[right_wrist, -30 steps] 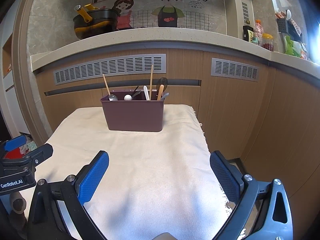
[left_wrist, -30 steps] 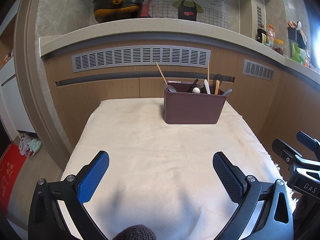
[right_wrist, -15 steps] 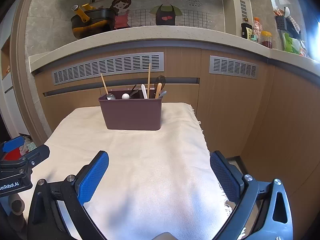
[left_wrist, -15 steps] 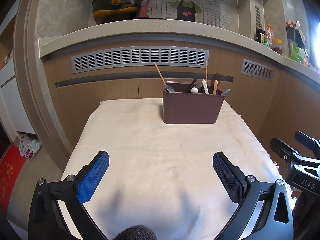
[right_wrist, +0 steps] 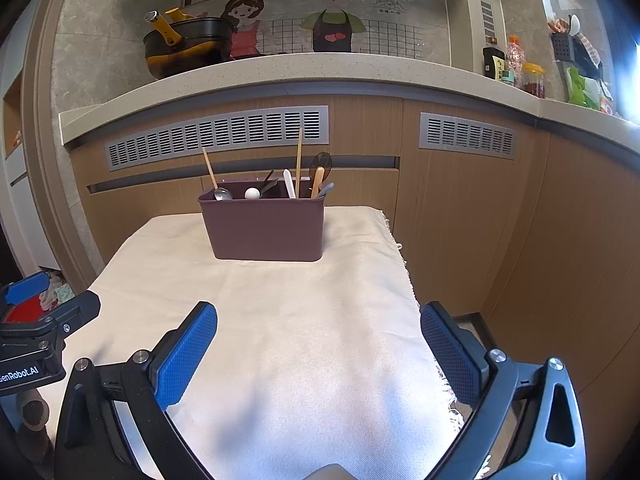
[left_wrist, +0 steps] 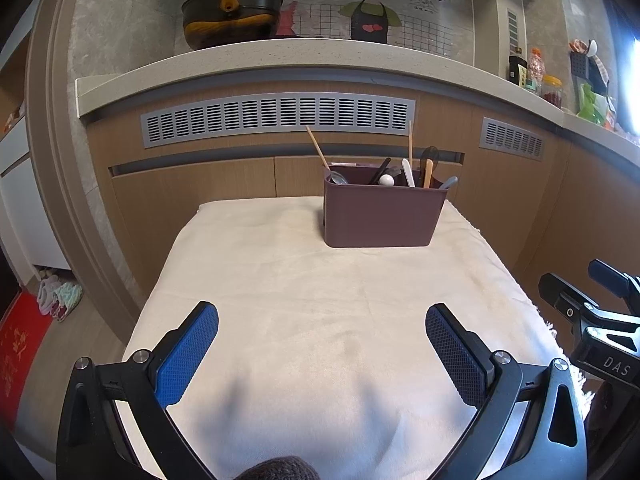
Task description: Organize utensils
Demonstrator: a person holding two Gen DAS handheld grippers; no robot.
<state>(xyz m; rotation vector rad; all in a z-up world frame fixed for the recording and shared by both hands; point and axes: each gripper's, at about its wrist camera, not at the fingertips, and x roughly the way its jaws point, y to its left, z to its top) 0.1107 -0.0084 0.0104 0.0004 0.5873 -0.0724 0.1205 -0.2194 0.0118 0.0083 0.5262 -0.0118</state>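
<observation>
A maroon utensil holder (left_wrist: 382, 216) stands at the far end of a cream tablecloth (left_wrist: 320, 320); it also shows in the right wrist view (right_wrist: 264, 226). Several utensils stand in it: chopsticks (right_wrist: 298, 160), a metal spoon (right_wrist: 222, 194), a white spoon (right_wrist: 289, 184), a wooden spoon (right_wrist: 318, 182) and dark utensils. My left gripper (left_wrist: 322, 344) is open and empty over the near part of the cloth. My right gripper (right_wrist: 318, 342) is open and empty near the cloth's right edge. Each gripper shows at the side of the other's view.
Wooden cabinets with grey vents (left_wrist: 280, 118) stand behind the table, under a counter (left_wrist: 280, 60) with a black and yellow pot (left_wrist: 232, 20). Jars and bottles (right_wrist: 516, 66) stand on the counter at right. The cloth's fringed right edge (right_wrist: 404, 264) borders a drop to the floor.
Both grippers have drifted slightly back and up from the holder, which looks a little smaller. Jaws stay open and empty.
</observation>
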